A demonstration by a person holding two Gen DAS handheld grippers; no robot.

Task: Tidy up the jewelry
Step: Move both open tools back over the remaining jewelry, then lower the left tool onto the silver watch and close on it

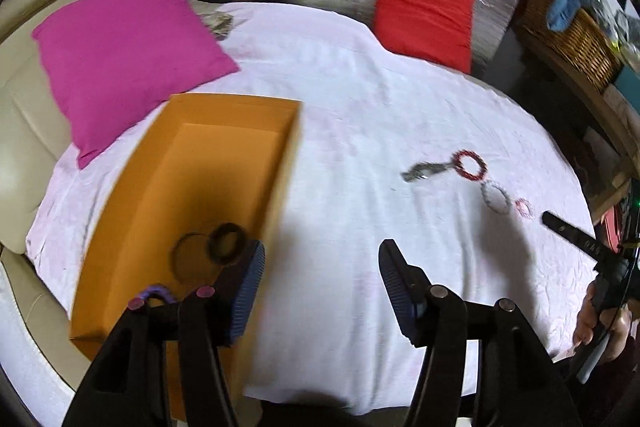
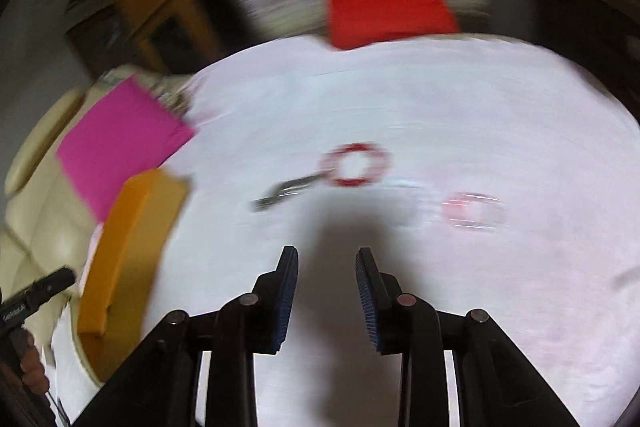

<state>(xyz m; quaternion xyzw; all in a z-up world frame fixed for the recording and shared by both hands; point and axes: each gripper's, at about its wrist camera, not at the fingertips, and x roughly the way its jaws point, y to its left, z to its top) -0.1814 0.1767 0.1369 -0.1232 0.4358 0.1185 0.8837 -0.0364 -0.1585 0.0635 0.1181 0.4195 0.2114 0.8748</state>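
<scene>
While box (image 1: 192,195) runs near-to-far, 3 bracelets (image 1: 496,197) line up diag.

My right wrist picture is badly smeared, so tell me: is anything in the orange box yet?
Observer: Yes. The left wrist view shows a dark bangle lying inside the orange box.
Operator: Anything else in there?
Observer: A thin hoop lies right beside the bangle.
Operator: What sits between the red bracelet and the pink bracelet?
Observer: A white beaded bracelet, lying on the cloth.
</scene>
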